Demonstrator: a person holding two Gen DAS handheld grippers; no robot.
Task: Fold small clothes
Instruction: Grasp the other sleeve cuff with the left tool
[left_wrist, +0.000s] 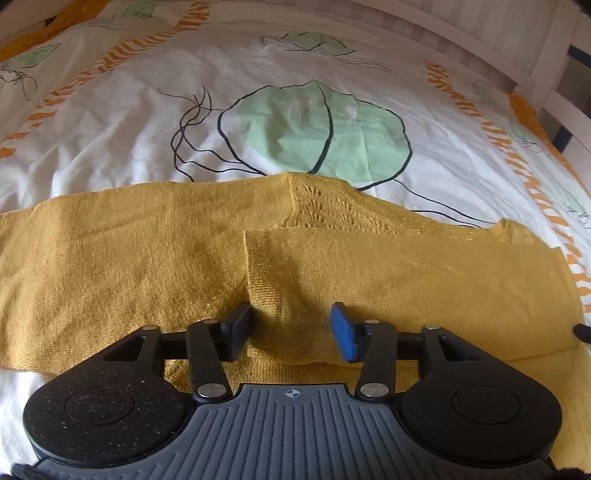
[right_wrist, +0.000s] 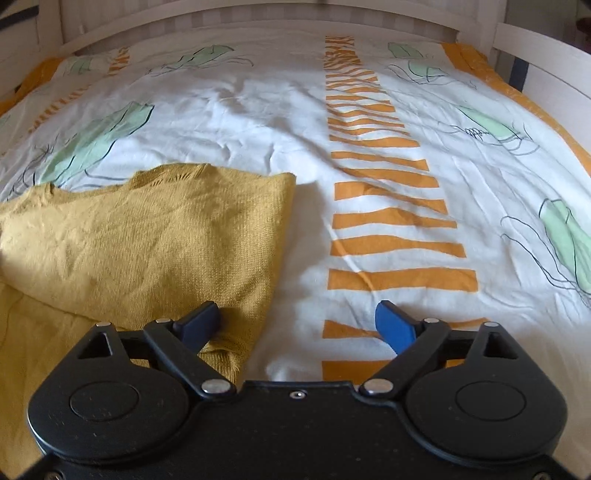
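Ribbed grey housing and two black speckled discs fill the bottom of the left wrist view; above them the left gripper (left_wrist: 291, 332) stands with its jaws partly apart, blue-faced pads over a raised fold of the mustard knit garment (left_wrist: 155, 251). Whether the pads touch the fold cannot be told; they do not pinch it. Fine-gauge knit, matte, with an openwork ladder seam near the top edge and a folded layer whose straight edge runs down toward the pads. Garment's left and right ends run out of frame.

Right gripper (right_wrist: 299, 325): smooth black housing, jaws spread wide. Its left pad rests at the garment's (right_wrist: 155, 240) right border; its right pad sits over bare duvet cover (right_wrist: 258, 122). Nothing clamped. Garment's near lower part hidden behind the housing.

Duvet cover: white creased cotton, printed with pale green leaf shapes, thin black scribbled lines and bands of orange bars. Pale wooden bed frame (right_wrist: 535, 66) curves round the far edge, distorted by the lens.
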